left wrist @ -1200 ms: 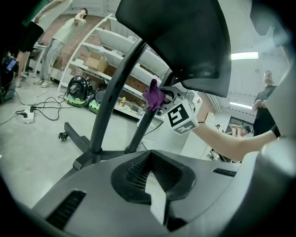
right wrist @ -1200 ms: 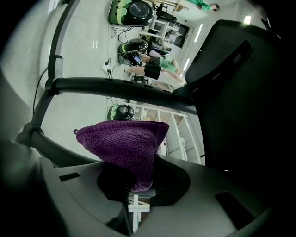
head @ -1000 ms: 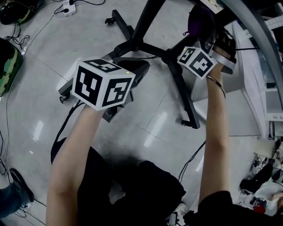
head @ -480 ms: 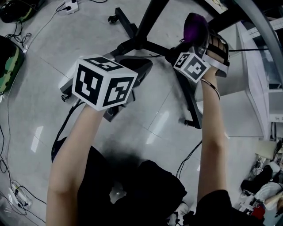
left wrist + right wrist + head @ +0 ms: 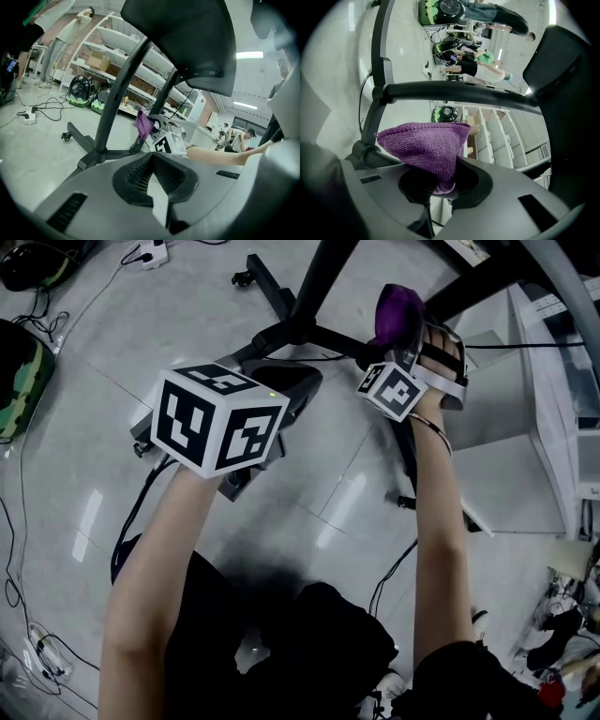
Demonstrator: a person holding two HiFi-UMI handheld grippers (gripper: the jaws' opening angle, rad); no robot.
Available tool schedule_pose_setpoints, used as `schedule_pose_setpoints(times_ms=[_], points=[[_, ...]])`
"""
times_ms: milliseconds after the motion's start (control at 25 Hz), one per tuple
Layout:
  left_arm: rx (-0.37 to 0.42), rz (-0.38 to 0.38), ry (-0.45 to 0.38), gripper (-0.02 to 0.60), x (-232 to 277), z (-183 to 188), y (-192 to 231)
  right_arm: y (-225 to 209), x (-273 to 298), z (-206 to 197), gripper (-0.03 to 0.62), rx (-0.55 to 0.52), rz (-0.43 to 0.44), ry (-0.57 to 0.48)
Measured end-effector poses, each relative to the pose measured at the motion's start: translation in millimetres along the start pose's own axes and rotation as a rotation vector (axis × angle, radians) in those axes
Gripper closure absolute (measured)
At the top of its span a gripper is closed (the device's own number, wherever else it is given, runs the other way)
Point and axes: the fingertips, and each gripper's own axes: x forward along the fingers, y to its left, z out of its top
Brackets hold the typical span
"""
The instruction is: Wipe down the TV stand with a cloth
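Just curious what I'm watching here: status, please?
Left gripper shut, empty. Right gripper shut on cloth. Cloth at base of stand. Cable lies beside stand.

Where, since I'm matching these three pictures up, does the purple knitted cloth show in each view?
Head view: purple knitted cloth upper right of centre, against the black metal TV stand.
Left gripper view: small, just left of centre, beside the stand's upright.
Right gripper view: centre, pinched in the right gripper.
Shared landmark: the stand's black tubes, visible in all three.
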Motion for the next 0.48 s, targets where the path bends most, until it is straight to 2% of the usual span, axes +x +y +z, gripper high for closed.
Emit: schedule_pose_setpoints(times_ms=[480], points=[[-0.013, 0.007, 0.022, 0.575, 5.2, -6.6, 10.7, 78.9, 10.1, 9.3, 0.522, 0.001, 0.126, 0.014]])
